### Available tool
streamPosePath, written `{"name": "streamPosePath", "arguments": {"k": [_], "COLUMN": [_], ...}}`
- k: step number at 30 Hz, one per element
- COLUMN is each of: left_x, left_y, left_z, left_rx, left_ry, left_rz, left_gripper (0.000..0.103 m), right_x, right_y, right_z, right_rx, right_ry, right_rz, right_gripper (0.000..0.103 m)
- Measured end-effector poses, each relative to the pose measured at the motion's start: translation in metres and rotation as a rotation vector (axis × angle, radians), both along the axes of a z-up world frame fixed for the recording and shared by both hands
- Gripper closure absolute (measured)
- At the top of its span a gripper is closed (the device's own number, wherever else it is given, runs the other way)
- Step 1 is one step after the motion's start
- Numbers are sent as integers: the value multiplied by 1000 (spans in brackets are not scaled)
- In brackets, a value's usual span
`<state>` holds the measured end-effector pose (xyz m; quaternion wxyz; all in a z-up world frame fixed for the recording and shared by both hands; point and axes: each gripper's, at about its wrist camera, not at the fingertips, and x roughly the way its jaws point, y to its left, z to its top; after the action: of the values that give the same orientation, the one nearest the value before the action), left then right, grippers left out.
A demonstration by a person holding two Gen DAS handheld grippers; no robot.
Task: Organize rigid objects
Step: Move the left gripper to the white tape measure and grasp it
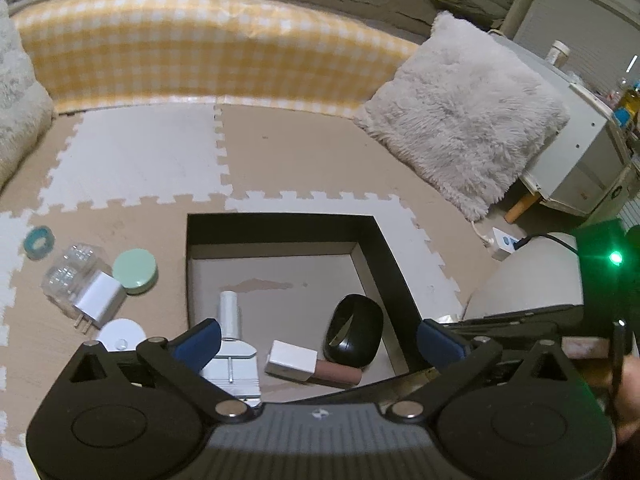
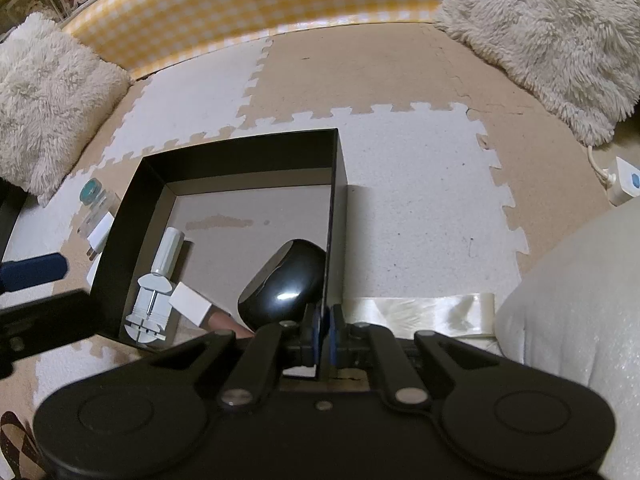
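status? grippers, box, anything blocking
Left hand-held gripper open, empty, above box. Right hand-held gripper shut on box wall. Mouse and white adapter inside; charger, green lid outside. Nothing blocking.

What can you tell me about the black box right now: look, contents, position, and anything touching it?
The black box is an open, lidless rectangular tray of what looks like cardboard, with black walls and a pale grey floor bearing a scuffed patch. It sits flat on the foam mat. Inside lie a black mouse, a white metal tool, a white adapter and a brown cylinder. The right tongs are shut on its right wall.
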<state>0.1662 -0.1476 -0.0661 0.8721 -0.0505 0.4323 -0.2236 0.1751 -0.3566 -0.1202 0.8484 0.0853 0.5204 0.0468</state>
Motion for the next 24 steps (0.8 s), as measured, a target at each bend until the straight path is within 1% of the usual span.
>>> {"name": "streamPosePath", "arguments": {"k": [6, 13, 15, 20, 24], "left_x": [-10, -12, -9, 1, 5], "left_y": [22, 68, 82, 113, 126], "left_z": [13, 13, 8, -15, -34], "left_rx": [13, 79, 87, 107, 141], "left_ry": [-46, -106, -104, -77, -87], "left_rz": [-25, 11, 28, 61, 32], "left_gripper": [0, 0, 0, 0, 0], "right_x": [0, 1, 1, 1, 2], "right_y": [0, 0, -1, -1, -1], "right_z": [0, 0, 1, 1, 1], "right_rx": [1, -3, -4, -8, -11], "right_ry": [0, -1, -1, -1, -1], "right_rz": [-1, -5, -8, -13, -11], "right_gripper": [98, 98, 98, 98, 98]}}
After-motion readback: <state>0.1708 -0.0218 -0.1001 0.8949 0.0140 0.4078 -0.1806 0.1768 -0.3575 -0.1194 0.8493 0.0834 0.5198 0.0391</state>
